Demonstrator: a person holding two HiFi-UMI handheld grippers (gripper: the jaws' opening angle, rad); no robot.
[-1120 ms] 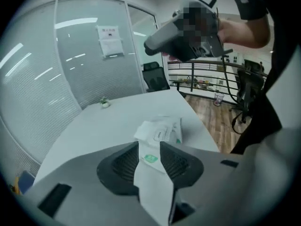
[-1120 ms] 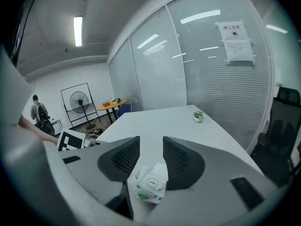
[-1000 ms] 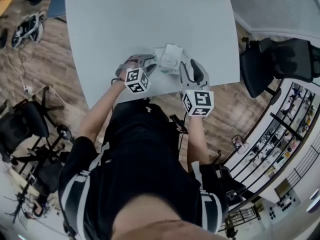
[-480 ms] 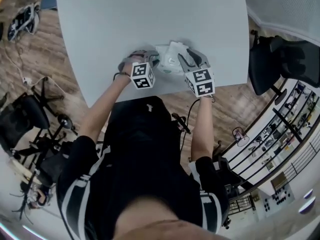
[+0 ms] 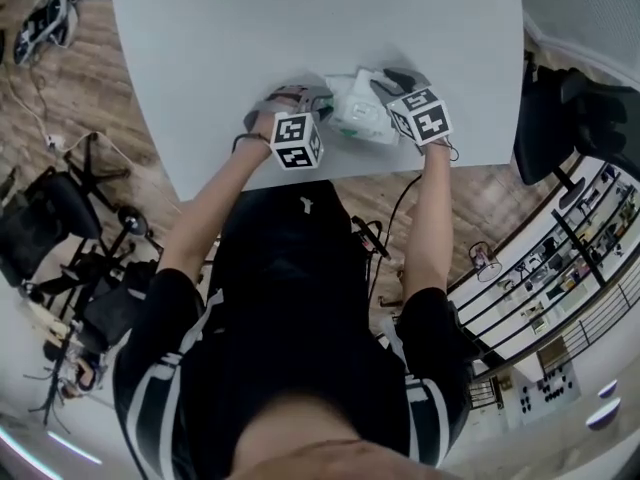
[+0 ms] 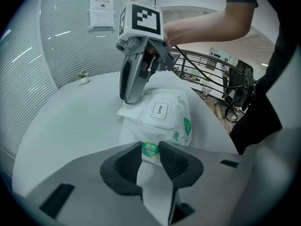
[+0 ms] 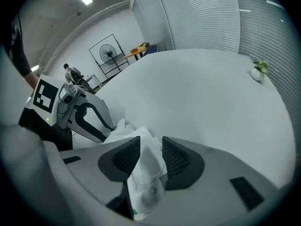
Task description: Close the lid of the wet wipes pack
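Note:
The white wet wipes pack [image 5: 358, 116] lies near the front edge of the white table [image 5: 300, 28]. Its white lid [image 6: 160, 111], marked OPEN, lies flat on top of the pack [image 6: 181, 126]. My left gripper [image 5: 322, 98] is shut on the pack's near end, with the green label between the jaws [image 6: 151, 154]. My right gripper [image 5: 378, 76] is shut on the crumpled film at the opposite end [image 7: 146, 157]. In the left gripper view, the right gripper's tips [image 6: 126, 99] rest on the pack's far edge. The left gripper [image 7: 110, 128] shows beyond the pack [image 7: 141, 145] in the right gripper view.
A small potted plant [image 6: 83, 77] stands at the table's far side, also seen from the right gripper [image 7: 257, 71]. The table's front edge runs just behind both grippers. A black chair [image 5: 575, 108] stands right of the table; stands and cables [image 5: 40, 228] crowd the floor at left.
The right gripper has moved from the table's front edge forward onto the pack's far end and closed on its film. The left gripper stays on the pack.

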